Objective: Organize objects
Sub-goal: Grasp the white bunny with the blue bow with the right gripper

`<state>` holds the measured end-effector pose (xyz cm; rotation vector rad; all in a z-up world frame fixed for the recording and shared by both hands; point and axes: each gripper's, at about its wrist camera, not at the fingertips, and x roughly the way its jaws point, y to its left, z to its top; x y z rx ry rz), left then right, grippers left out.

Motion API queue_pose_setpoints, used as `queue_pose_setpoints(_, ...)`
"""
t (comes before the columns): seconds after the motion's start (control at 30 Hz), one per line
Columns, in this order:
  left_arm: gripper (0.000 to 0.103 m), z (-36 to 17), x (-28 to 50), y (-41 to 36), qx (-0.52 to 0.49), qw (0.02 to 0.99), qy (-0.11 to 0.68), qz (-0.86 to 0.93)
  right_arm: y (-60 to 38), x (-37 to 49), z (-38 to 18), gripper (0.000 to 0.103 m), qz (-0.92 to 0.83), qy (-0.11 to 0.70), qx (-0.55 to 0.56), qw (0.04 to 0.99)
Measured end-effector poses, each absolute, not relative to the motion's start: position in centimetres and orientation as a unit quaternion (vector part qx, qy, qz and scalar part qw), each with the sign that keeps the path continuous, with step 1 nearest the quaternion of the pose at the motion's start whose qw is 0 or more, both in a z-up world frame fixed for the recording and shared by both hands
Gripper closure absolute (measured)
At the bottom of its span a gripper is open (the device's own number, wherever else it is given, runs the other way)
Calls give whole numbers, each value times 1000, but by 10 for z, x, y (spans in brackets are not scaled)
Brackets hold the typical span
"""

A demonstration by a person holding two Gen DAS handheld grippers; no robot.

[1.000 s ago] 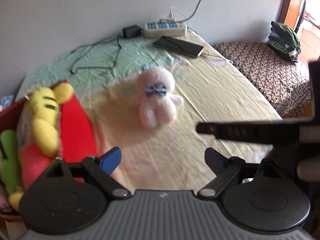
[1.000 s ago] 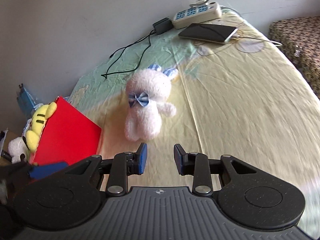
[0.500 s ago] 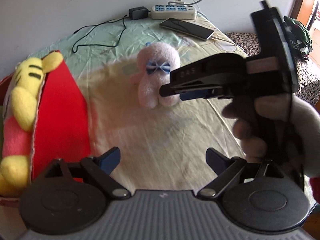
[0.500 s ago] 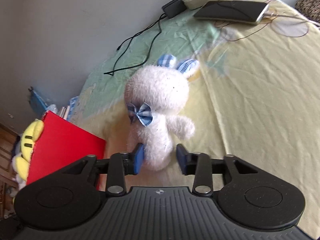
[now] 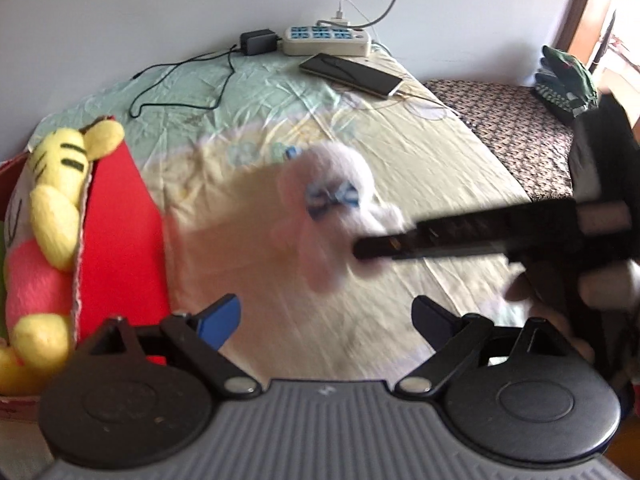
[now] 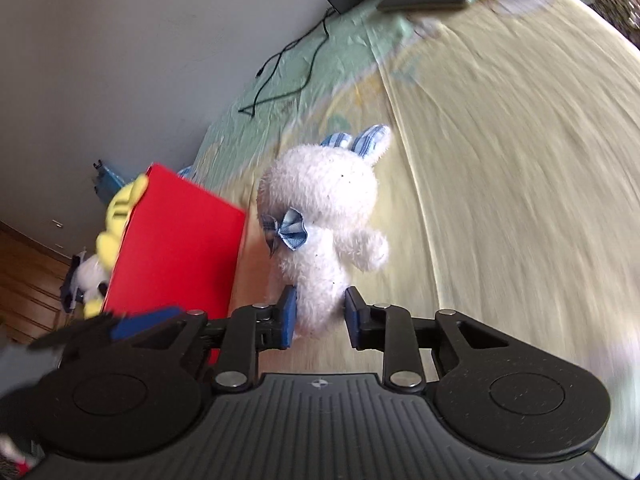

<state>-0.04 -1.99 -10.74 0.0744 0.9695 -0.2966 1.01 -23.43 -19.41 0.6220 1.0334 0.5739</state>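
A white plush bunny (image 6: 324, 232) with a blue bow and blue checked ears is held by its lower body in my right gripper (image 6: 320, 312), lifted off the yellow bedsheet (image 6: 500, 160). In the left wrist view the bunny (image 5: 332, 216) is blurred, with the right gripper (image 5: 368, 246) reaching in from the right. My left gripper (image 5: 324, 320) is open and empty, low over the sheet. A red box (image 5: 116, 232) at the left holds a yellow striped plush (image 5: 60, 192); the box also shows in the right wrist view (image 6: 176, 248).
A black phone (image 5: 350, 74), a white power strip (image 5: 326, 40), a black adapter (image 5: 258, 42) and cables lie at the bed's far end by the wall. A patterned cushion (image 5: 508, 128) with a green item (image 5: 568, 76) sits to the right.
My right gripper closed on the bunny's lower body and lifted it, carrying it left toward the red box. My left gripper stayed open and barely moved.
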Motion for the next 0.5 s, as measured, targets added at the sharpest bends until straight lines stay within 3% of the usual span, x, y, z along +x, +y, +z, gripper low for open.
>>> queue_pose_setpoints(0.23,10,-108,-9,-22,28,867,467,-174,-253,-24,-195,70,261,493,305,772)
queue_pose_setpoints(0.5,8,-122,-8,-26,14,865,470,-178,-283,-14,-181,68,234,447,343,792)
